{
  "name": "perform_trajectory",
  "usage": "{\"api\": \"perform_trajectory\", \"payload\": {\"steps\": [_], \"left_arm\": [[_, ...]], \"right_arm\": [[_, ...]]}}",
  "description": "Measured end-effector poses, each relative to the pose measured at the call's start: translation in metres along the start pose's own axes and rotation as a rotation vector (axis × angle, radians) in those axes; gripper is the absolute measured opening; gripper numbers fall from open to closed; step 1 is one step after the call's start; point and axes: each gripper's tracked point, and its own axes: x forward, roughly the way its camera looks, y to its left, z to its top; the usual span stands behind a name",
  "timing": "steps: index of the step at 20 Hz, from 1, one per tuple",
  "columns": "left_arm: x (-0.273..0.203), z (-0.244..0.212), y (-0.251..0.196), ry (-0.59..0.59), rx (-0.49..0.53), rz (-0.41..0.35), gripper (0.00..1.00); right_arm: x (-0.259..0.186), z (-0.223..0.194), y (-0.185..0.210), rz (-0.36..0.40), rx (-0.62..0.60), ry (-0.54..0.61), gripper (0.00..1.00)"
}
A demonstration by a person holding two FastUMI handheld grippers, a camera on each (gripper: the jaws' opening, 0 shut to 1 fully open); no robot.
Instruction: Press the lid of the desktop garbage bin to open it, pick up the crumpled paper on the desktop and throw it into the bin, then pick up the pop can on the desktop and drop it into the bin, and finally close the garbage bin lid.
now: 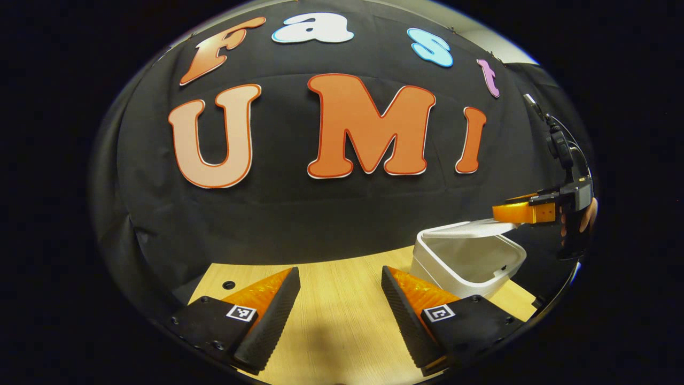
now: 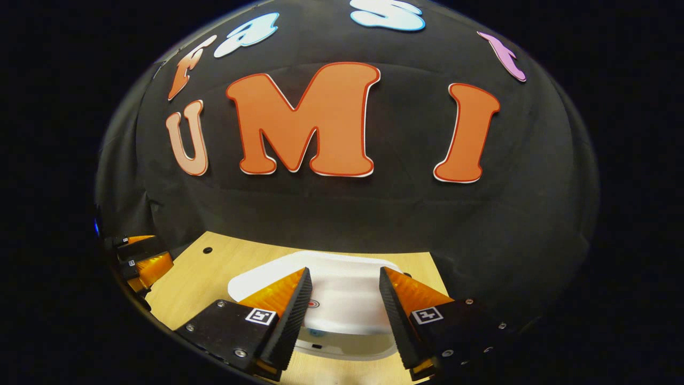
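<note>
Both views are sharp and evenly lit from above; the table point(image 1: 342, 278) shows soft shadows, and edges bend strongly.

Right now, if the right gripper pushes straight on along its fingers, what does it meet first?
Probably the bin's white lid: the right gripper, fingers apart, has it directly ahead and between them. The black cloth wall lies beyond. Depth is unclear, so it might pass just above the lid.

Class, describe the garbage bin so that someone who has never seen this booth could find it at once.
Start at the light wooden table in front of the black cloth wall. In the left gripper view the garbage bin stands toward the table's right end, a white box with rounded corners. Its white lid is raised, with the right gripper at the lid's edge; nothing else on the table is white.
</note>
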Motion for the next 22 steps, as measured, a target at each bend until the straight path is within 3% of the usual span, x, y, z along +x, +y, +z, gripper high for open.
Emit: {"api": "perform_trajectory", "payload": {"steps": [7,8,11,18,19,20,21,22], "left_arm": [[-0.011,-0.023,0.003,0.028,-0.022,0.013,0.98],[-0.011,-0.026,0.003,0.033,-0.026,0.015,0.98],[-0.012,-0.041,0.007,0.058,-0.042,0.023,0.98],[-0.012,-0.09,0.016,0.154,-0.118,0.03,0.98],[-0.013,-0.095,0.016,0.167,-0.118,0.028,0.98],[-0.014,-0.099,0.016,0.179,-0.121,0.024,0.98],[-0.015,-0.103,0.016,0.186,-0.127,0.023,0.98],[-0.015,-0.107,0.016,0.196,-0.135,0.023,0.98]], "right_arm": [[-0.011,-0.034,0.014,-0.002,-0.014,0.034,0.72],[-0.011,-0.043,0.015,-0.002,-0.011,0.046,0.76],[-0.012,-0.063,0.019,0.002,0.004,0.084,0.76],[-0.012,-0.069,0.02,-0.024,0.056,0.006,0.76],[-0.01,-0.07,0.02,-0.027,0.056,0.006,0.7],[-0.012,-0.071,0.021,-0.019,0.04,-0.012,0.77],[-0.008,-0.068,0.021,-0.014,0.05,-0.018,0.77],[-0.008,-0.068,0.023,-0.013,0.072,-0.036,0.71]]}}
